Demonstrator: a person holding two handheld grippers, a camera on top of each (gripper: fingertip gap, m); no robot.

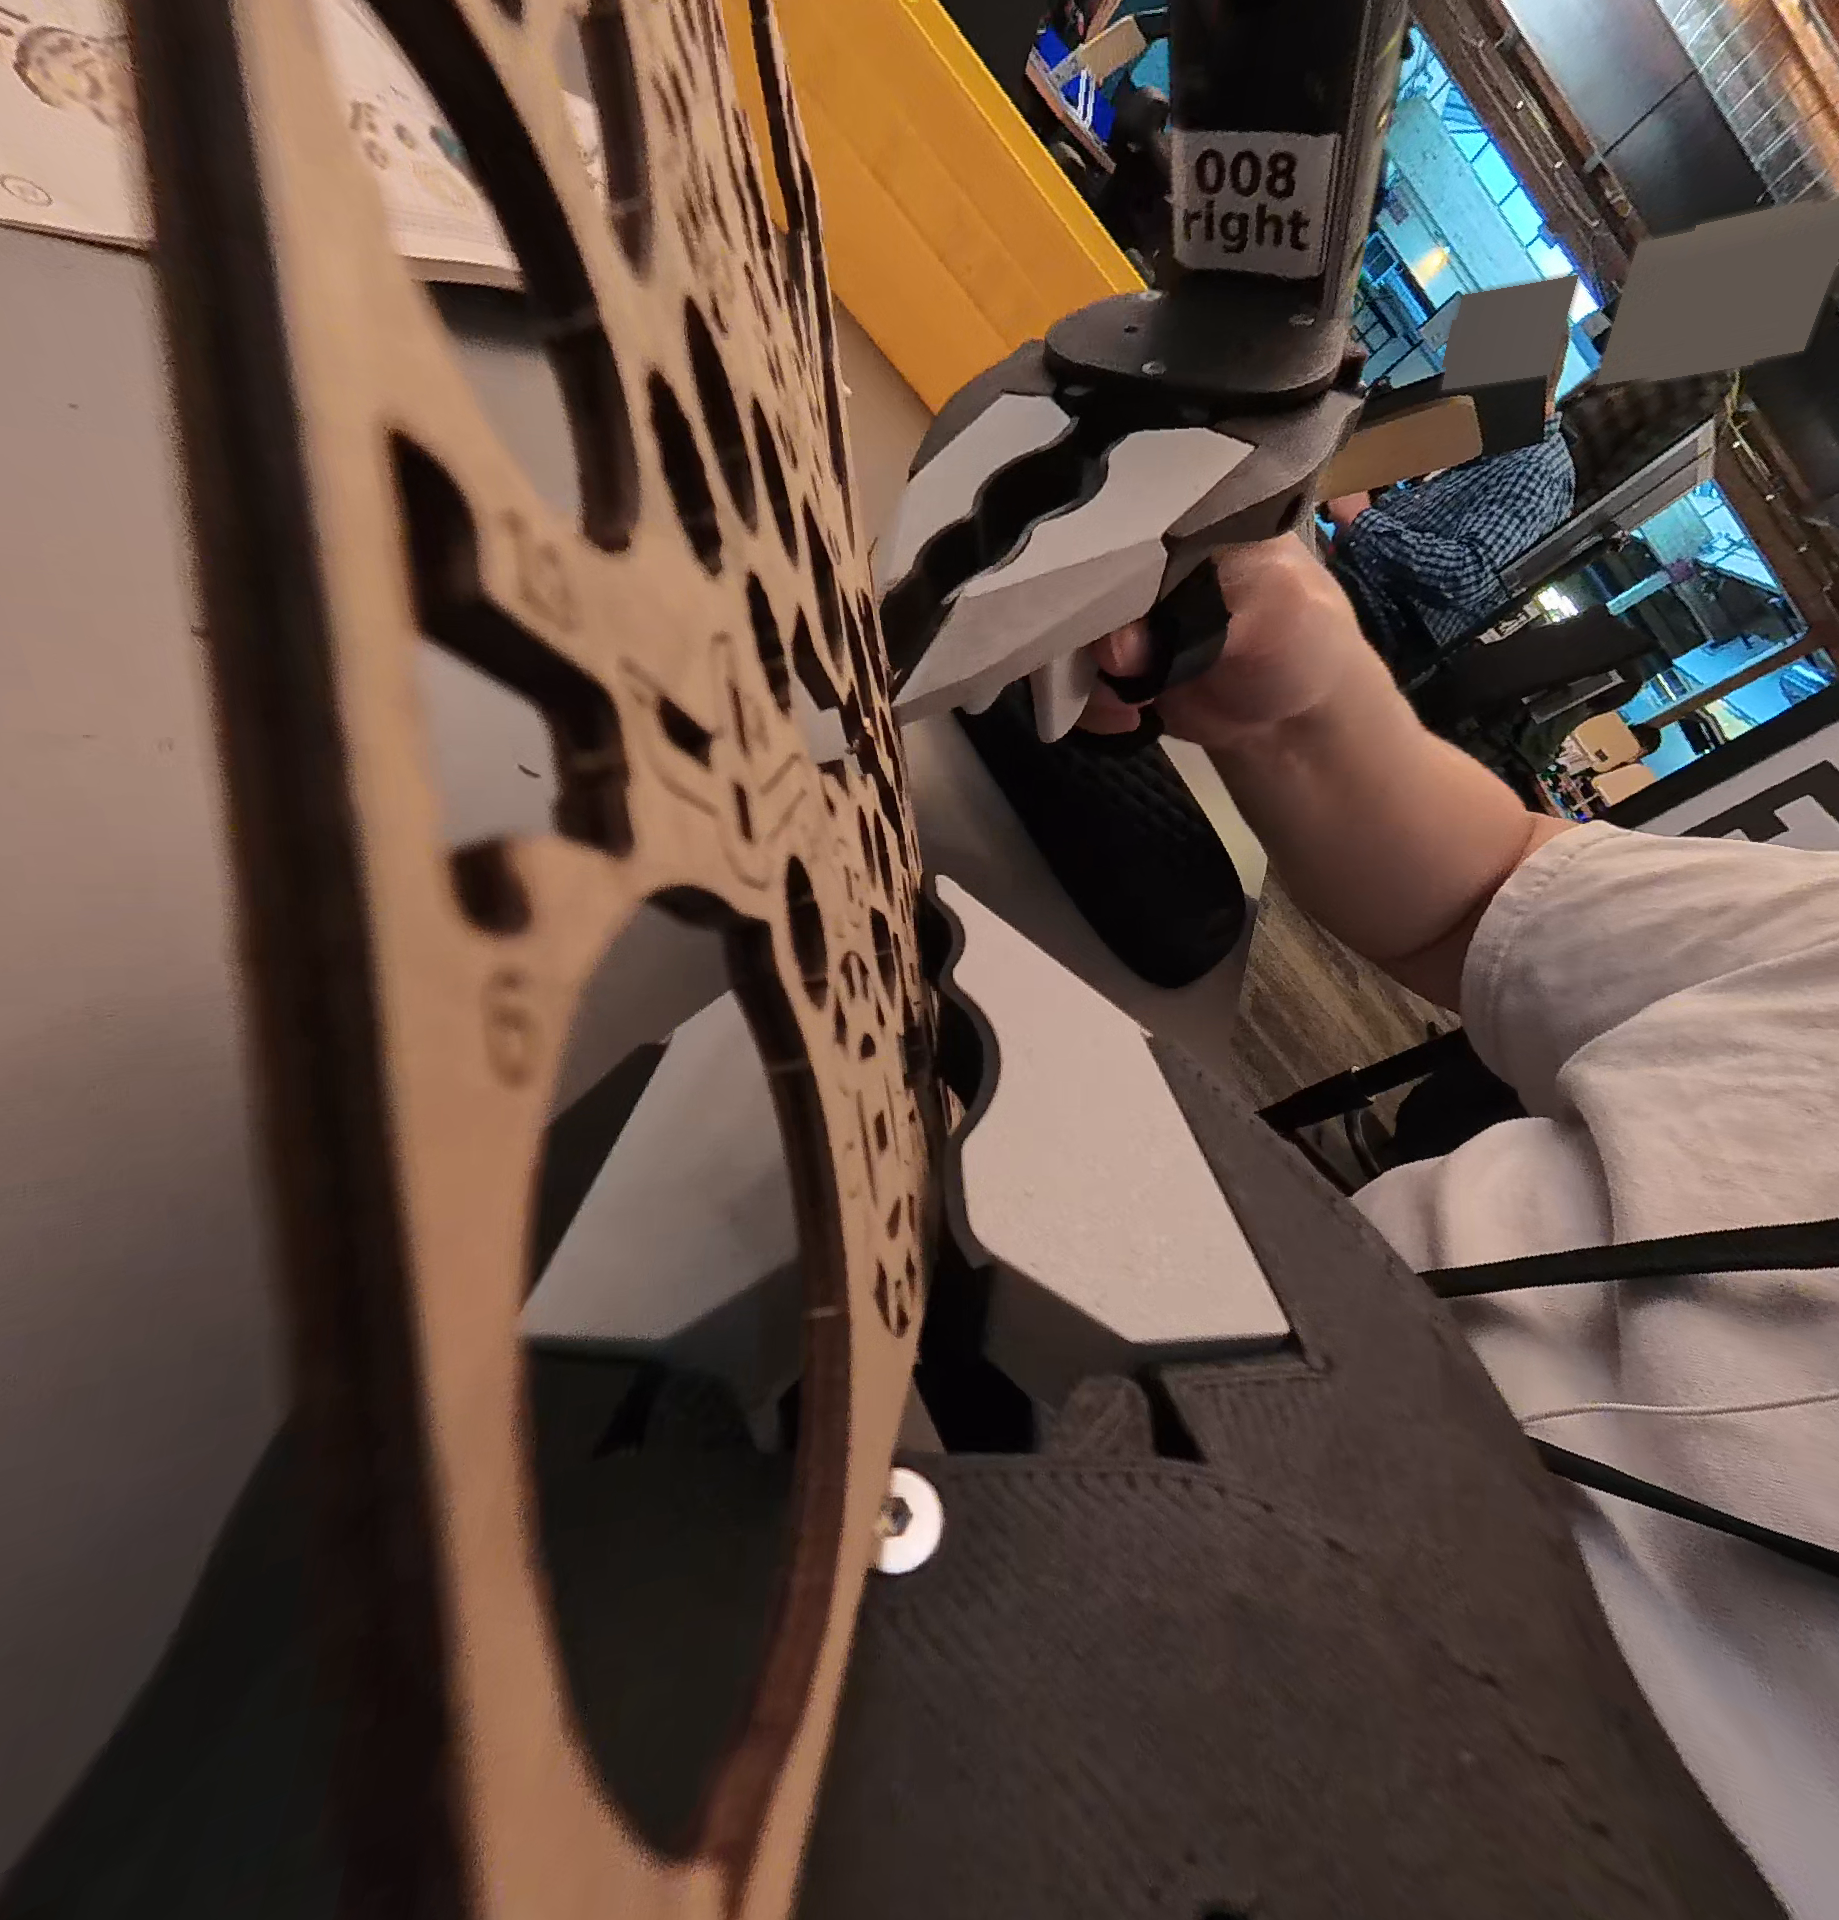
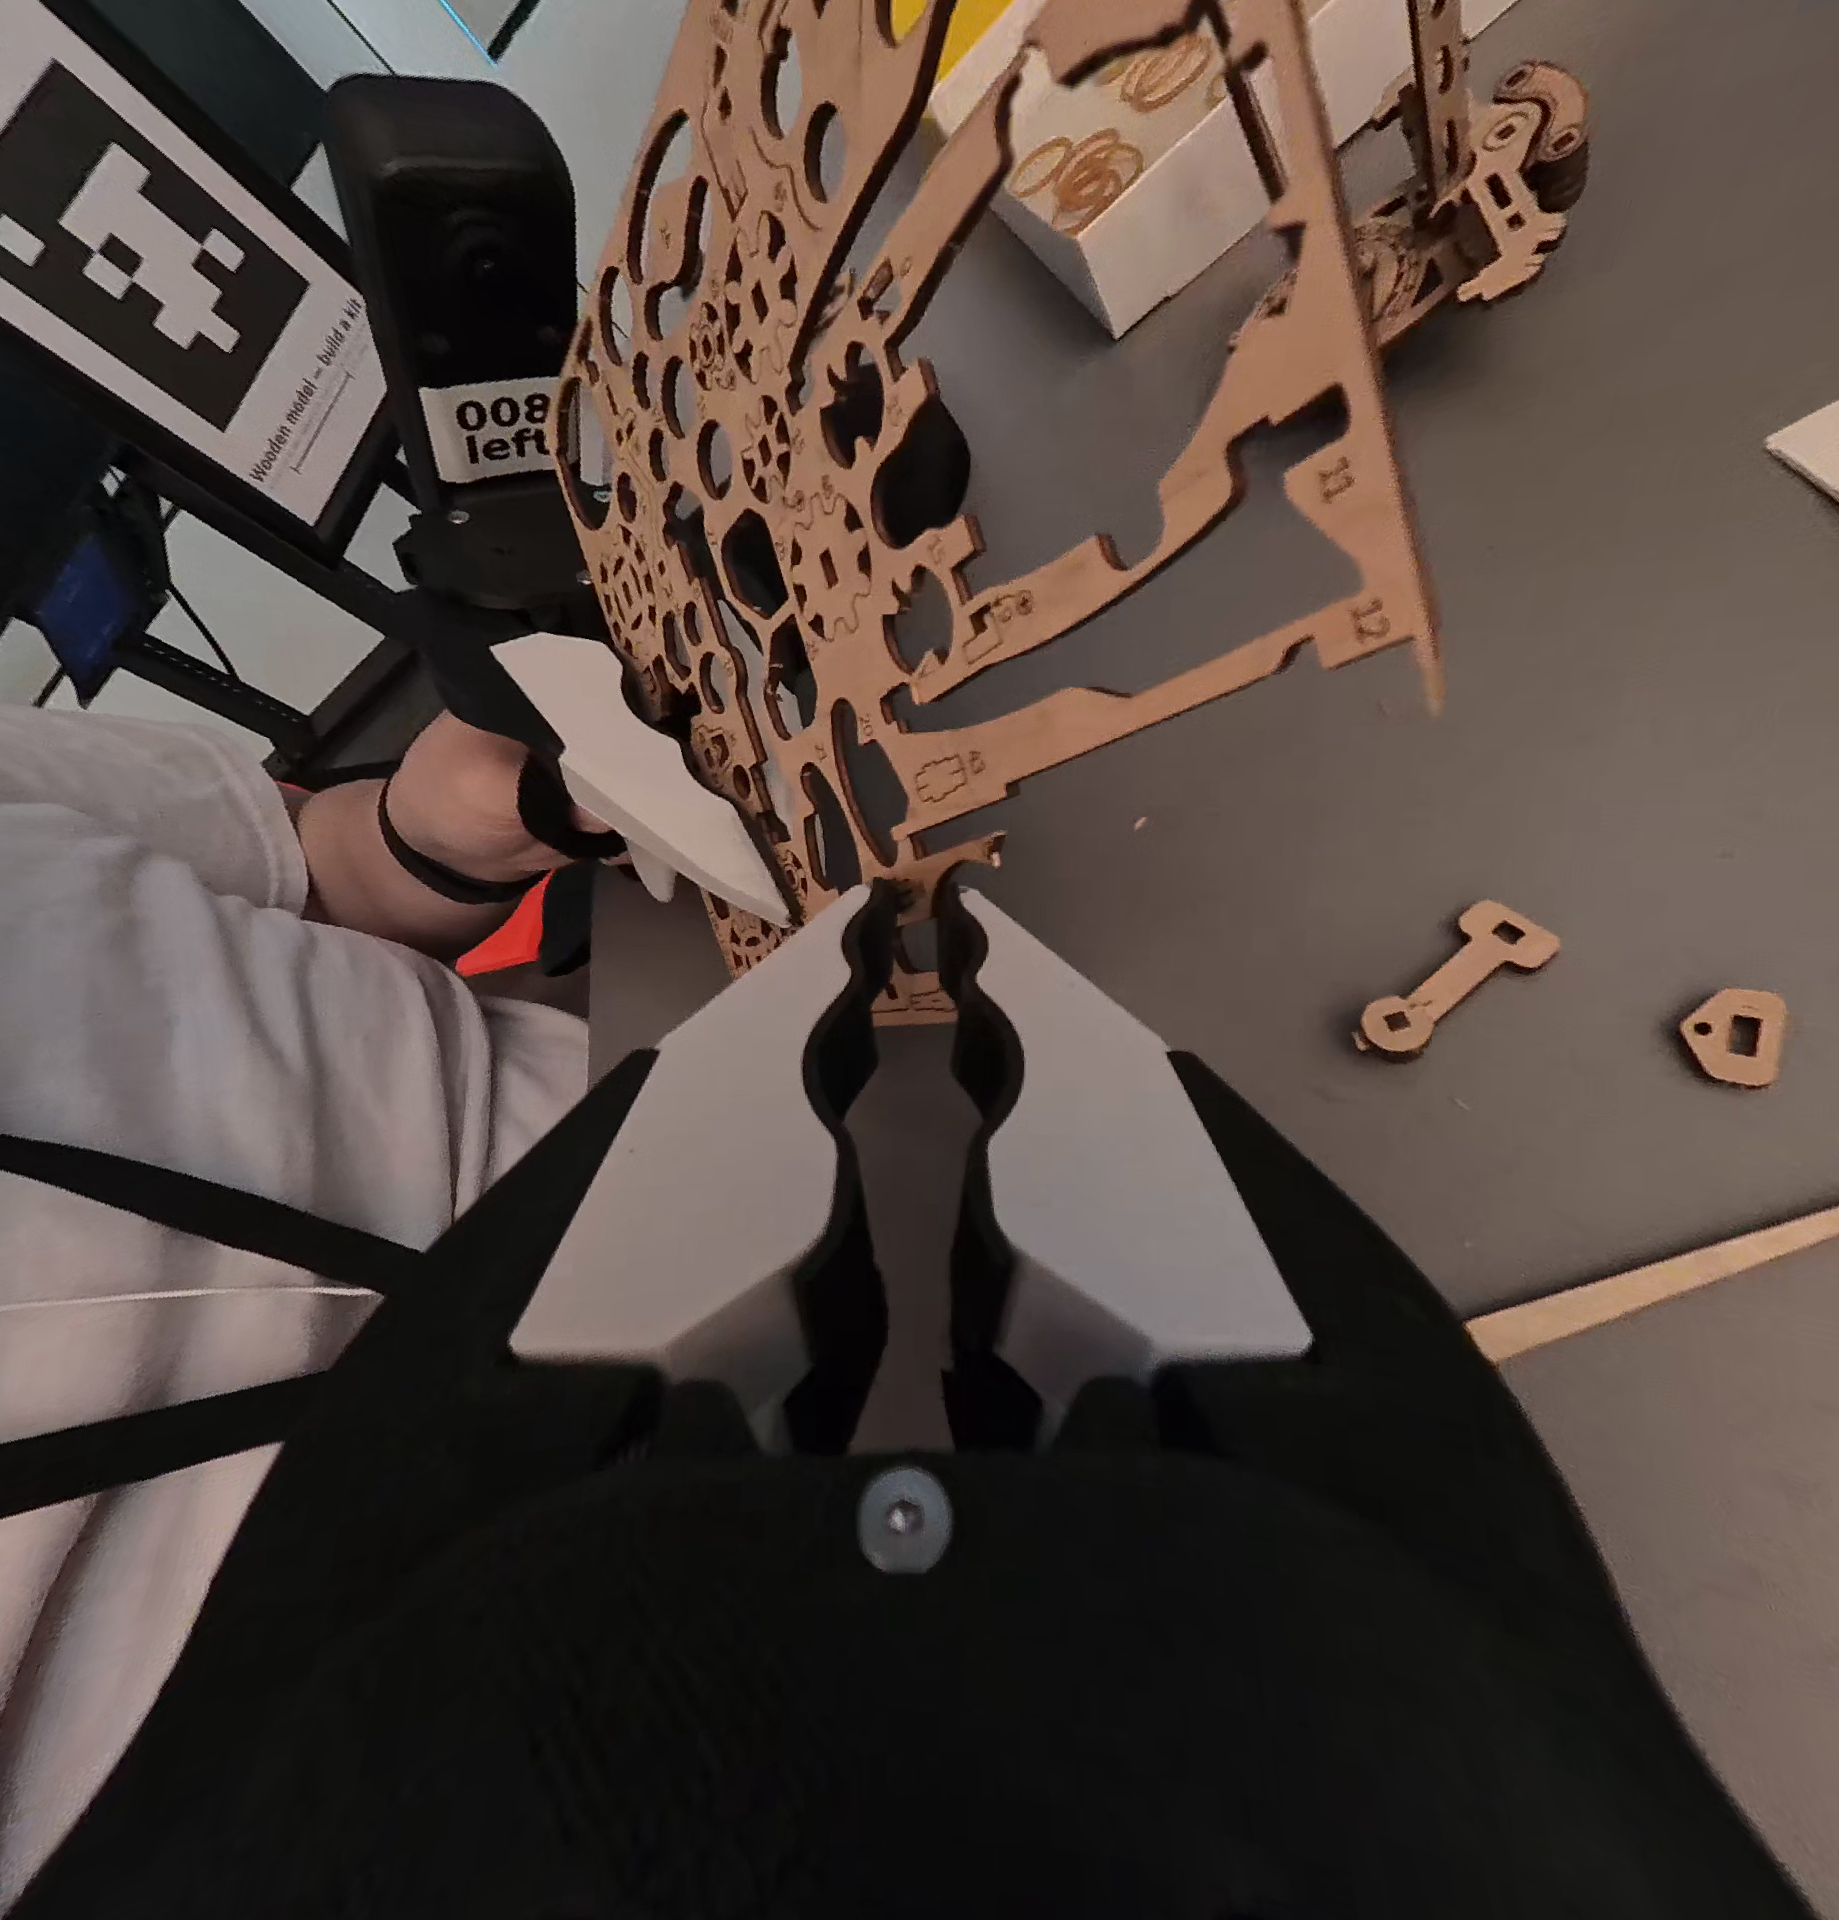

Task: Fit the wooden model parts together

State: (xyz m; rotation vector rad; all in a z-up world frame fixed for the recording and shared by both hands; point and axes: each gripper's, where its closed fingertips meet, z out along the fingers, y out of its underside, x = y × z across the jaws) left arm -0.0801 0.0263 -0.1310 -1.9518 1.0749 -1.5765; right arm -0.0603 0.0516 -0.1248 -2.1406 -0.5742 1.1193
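Wooden parts sheet (image 2: pixel 790 499) between both grippers' fingertips, upright.

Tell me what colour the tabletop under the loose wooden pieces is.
Dark grey, matte tabletop; it shows best in the right wrist view.

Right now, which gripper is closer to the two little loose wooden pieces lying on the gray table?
Right. The right gripper pinches the wooden sheet's edge just beside the bone-shaped piece and the small piece. The left gripper grips the sheet on the far side, farther from them.
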